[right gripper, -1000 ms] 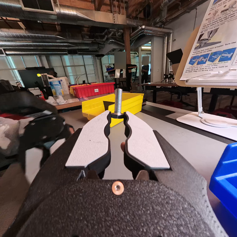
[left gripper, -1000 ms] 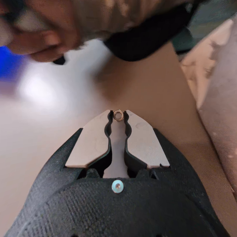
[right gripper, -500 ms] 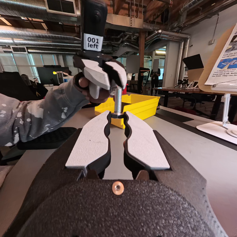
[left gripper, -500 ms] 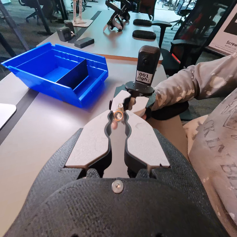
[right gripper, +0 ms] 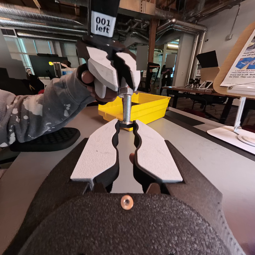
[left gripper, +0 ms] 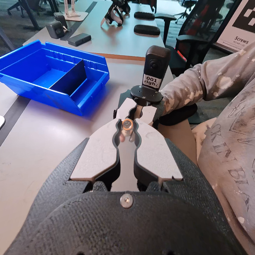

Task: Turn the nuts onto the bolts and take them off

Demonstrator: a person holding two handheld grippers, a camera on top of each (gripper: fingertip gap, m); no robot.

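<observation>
In the right wrist view my right gripper (right gripper: 126,123) is shut on the head of a silver bolt (right gripper: 127,109) and holds it upright above the grey table (right gripper: 186,151). My left gripper (right gripper: 124,89) comes down from above, shut on a silver hex nut (right gripper: 125,92) that sits on the bolt's top end. In the left wrist view my left gripper (left gripper: 127,122) looks straight down through the nut (left gripper: 127,125), with the bolt's tip showing in its hole. The right gripper (left gripper: 130,116) lies just beyond, under its black camera.
A blue bin (left gripper: 62,99) with a divider stands on the table to the left. A yellow bin (right gripper: 151,109) stands behind the bolt. An instruction board (right gripper: 240,66) on a white stand is at the right. A black arm pad (right gripper: 45,139) lies under the left sleeve. Across from one pair of fingers to the other is roughly 4 cm.
My left gripper has swung in with the nut and set it on the bolt's top end. My right gripper has kept the bolt upright and tilted slightly.
</observation>
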